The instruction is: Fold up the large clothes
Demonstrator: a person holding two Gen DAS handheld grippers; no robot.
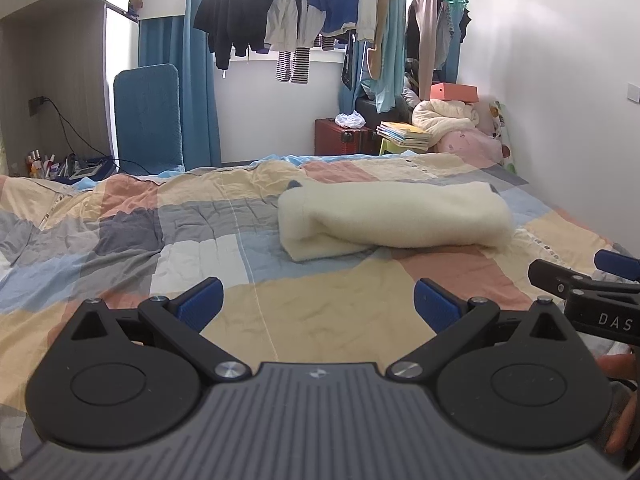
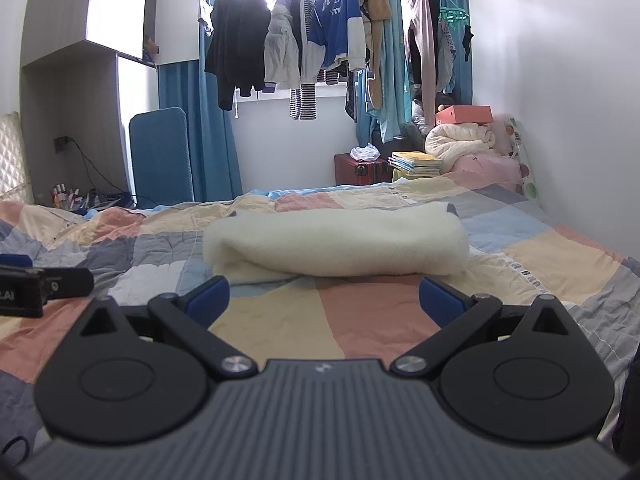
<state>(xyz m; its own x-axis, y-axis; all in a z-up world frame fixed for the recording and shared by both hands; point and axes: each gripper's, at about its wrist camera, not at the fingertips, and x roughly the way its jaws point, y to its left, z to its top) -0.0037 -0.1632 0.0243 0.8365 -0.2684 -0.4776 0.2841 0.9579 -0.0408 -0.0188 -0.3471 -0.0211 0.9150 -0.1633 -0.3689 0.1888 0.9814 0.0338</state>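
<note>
Folded cream garment [image 2: 336, 240] lies on the bed [image 2: 280, 320], long axis left-right, just ahead of right gripper [image 2: 324, 300]; right is nearer. Left gripper [image 1: 318, 304] sits further left, bundle off to its far right. Both grippers wide open, nothing betw. pads.

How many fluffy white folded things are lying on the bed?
1. The folded cream garment lies on the patchwork bedspread, ahead of both open grippers. The cream bundle in the far corner is off the bed.

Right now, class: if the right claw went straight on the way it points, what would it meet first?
Probably the quilt just short of the folded cream blanket; the right claw points slightly downward, though depth is unclear.
</note>
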